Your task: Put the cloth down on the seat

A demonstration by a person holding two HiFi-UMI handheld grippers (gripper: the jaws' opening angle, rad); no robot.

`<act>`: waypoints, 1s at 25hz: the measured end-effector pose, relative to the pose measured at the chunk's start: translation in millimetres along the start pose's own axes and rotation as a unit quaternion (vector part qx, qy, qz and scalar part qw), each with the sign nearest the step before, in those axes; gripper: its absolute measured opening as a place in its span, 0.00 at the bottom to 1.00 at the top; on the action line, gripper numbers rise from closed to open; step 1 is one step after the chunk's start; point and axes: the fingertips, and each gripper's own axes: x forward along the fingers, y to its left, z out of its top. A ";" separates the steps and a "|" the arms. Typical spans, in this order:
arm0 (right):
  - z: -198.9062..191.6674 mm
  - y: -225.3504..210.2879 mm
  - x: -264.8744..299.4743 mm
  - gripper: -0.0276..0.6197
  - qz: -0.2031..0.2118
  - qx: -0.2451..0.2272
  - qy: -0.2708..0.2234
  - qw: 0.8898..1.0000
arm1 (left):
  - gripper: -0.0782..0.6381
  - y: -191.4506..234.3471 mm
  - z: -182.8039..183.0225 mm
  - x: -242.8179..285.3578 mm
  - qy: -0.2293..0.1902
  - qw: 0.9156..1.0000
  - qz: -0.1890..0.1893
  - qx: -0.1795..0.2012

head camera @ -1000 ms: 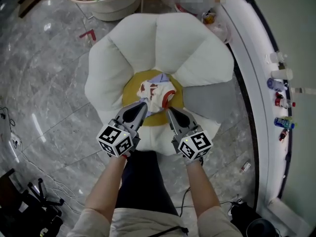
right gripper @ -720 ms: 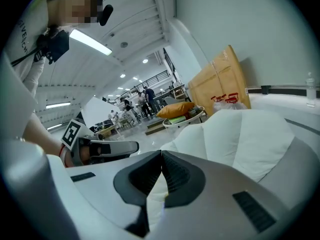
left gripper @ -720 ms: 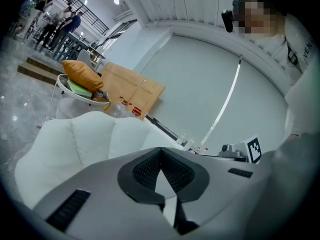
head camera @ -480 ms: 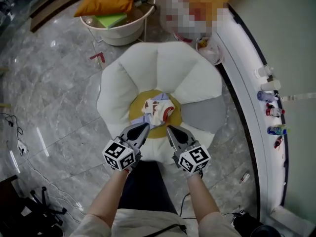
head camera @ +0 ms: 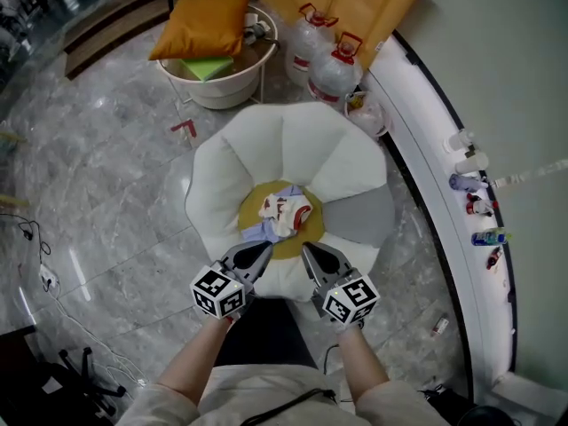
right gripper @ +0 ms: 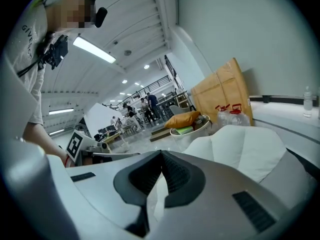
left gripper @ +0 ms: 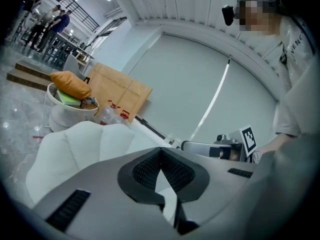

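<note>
cloth point(head camera: 282, 216) lying on seat point(head camera: 266, 145), left gripper point(head camera: 264, 251) and right gripper point(head camera: 308, 251) closed, empty, near it

1. One flower-shaped seat point(head camera: 293, 149).
2. One cloth point(head camera: 282, 213), at the seat's middle.
3. Two grippers at the seat's near edge: the left gripper point(head camera: 263, 252) and the right gripper point(head camera: 308, 250).
4. Two water jugs point(head camera: 337, 67), beyond the seat.
5. One orange cushion point(head camera: 202, 25) on one white tub point(head camera: 220, 92), beyond the seat.
6. At least five small bottles point(head camera: 486, 236), right of the seat.
</note>
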 end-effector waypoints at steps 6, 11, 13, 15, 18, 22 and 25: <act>29.6 36.7 -24.5 0.07 0.015 -0.022 0.002 1.000 | 0.13 -45.7 31.4 -20.5 -0.003 0.999 -0.036 0.013; 52.9 65.2 -46.0 0.07 0.029 -0.027 -0.007 0.999 | 0.13 -82.9 43.9 -36.3 0.002 0.998 -0.062 0.030; 57.5 77.7 -53.9 0.07 0.036 -0.027 -0.009 0.999 | 0.13 -94.2 44.4 -43.1 0.012 0.997 -0.067 0.035; 60.2 86.4 -62.0 0.07 0.039 -0.031 -0.008 0.999 | 0.13 -103.8 47.8 -49.5 0.014 0.997 -0.068 0.039; 63.6 92.3 -75.9 0.07 0.035 -0.028 -0.013 0.999 | 0.13 -116.8 58.4 -58.6 0.001 0.997 -0.066 0.040; 75.8 96.6 -91.3 0.07 0.034 -0.033 -0.017 0.999 | 0.13 -135.0 70.7 -66.5 -0.008 0.995 -0.075 0.059; 87.1 104.1 -100.8 0.07 0.039 -0.044 -0.023 0.998 | 0.13 -154.0 77.2 -73.9 -0.009 0.991 -0.097 0.093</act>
